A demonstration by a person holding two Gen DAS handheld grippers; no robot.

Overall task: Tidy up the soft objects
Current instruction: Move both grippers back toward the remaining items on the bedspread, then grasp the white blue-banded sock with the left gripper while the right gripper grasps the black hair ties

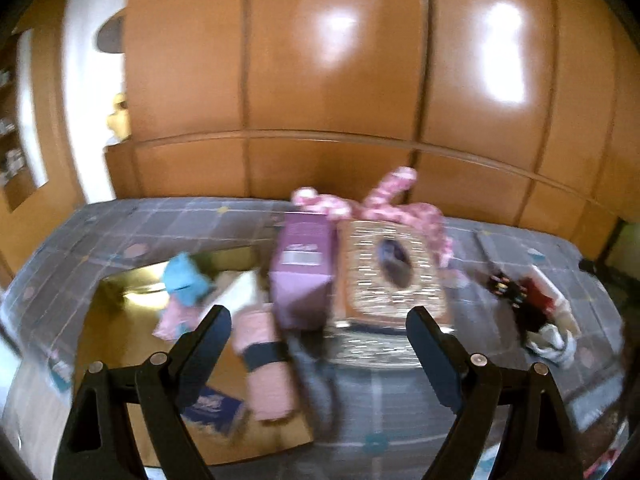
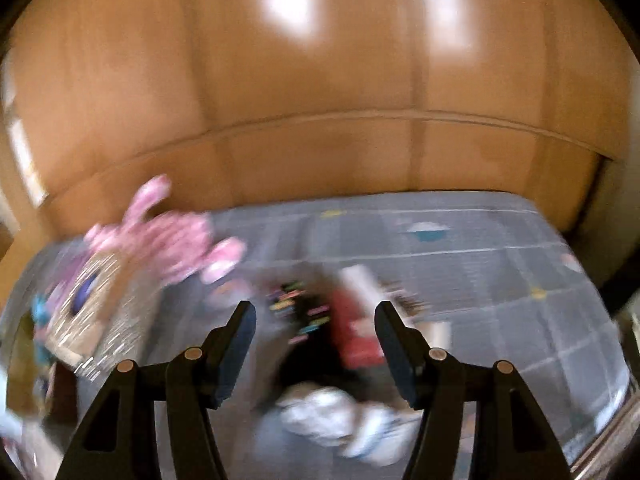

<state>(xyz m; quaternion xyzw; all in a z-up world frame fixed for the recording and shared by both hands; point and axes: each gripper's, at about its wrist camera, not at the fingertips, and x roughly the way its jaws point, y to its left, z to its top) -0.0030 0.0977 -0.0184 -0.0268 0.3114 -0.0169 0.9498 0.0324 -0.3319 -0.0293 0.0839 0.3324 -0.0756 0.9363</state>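
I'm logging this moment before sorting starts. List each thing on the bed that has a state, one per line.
left gripper: open, empty
right gripper: open, empty
purple box: upright, beside the patterned box
patterned box: standing, closed
pink plush toy: lying behind the boxes
pink rolled cloth: rolled, dark band around it
clothes pile: loose, unsorted

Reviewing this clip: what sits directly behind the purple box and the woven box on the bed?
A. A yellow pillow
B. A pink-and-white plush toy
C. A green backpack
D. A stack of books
B: in the left wrist view, a pink-and-white plush toy shows just beyond the purple box and the woven box, in front of the wooden wardrobe.
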